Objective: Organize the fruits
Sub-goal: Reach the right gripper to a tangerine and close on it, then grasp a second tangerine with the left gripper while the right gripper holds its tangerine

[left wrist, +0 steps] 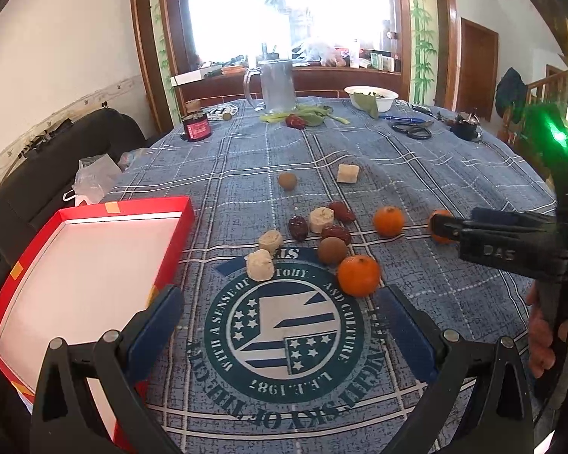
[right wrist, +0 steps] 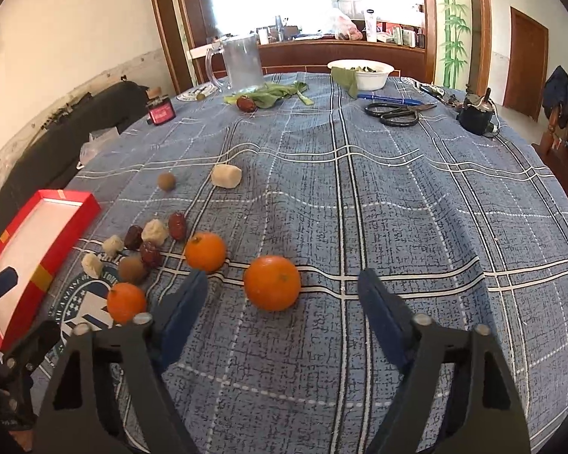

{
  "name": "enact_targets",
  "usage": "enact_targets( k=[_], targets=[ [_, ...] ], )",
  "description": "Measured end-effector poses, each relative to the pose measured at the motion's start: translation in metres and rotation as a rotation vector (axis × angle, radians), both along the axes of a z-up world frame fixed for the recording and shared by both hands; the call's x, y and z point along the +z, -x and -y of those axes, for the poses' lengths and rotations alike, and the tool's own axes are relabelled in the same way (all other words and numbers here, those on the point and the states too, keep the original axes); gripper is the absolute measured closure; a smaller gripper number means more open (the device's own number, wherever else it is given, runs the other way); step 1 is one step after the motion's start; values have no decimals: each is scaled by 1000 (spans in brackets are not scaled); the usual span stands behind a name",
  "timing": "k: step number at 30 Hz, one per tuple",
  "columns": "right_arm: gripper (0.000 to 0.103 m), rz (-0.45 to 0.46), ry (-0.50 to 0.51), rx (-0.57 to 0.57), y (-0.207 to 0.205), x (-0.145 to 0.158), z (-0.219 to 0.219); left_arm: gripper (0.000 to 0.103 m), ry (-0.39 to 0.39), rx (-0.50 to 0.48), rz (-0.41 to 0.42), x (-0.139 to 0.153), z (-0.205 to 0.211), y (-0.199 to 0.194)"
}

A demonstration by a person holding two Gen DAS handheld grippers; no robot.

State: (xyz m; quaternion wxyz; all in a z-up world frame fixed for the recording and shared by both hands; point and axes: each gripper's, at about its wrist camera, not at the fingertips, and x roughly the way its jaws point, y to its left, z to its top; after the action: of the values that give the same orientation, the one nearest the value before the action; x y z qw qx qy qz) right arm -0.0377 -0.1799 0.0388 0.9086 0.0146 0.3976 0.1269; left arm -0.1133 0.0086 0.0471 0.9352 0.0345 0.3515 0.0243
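Your right gripper [right wrist: 282,302] hovers over a round table covered in a blue plaid cloth [right wrist: 397,196]. Its blue-padded jaws stand apart with an orange [right wrist: 272,282] resting on the cloth between them; neither pad touches it. Take that orange as your landmark. To its left lies a second orange [right wrist: 205,251], and further left and nearer you a third [right wrist: 126,302]. Beyond those two sits a cluster of dark red dates [right wrist: 177,225], pale lumpy pieces [right wrist: 154,231] and a brown round fruit [right wrist: 131,269]. Far left of the landmark, at the table's edge, lies an open red box [right wrist: 72,223] with a white, empty inside. Your left gripper [left wrist: 280,321] hovers released beside that box, holding nothing, above a round printed emblem [left wrist: 284,325] on the cloth.
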Motion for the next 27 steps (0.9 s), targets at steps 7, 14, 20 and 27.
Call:
enact_targets(
  k=[7,14,20,27],
  targets=[
    [60,-90,-7,-11,-14,-16,0,3,11,-23,-26,-3,8,-5],
    [66,-71,-58,-66,-11,-10,14,10,51,-29,-61,-4,13,-15],
    [66,-26,-137,-145,-9,2,34,22,50,-39,-82,-7,25,-26],
    [66,-7,-191,-182,-7,8,47,40,16,-12,-123,-18,34,-40]
  ],
)
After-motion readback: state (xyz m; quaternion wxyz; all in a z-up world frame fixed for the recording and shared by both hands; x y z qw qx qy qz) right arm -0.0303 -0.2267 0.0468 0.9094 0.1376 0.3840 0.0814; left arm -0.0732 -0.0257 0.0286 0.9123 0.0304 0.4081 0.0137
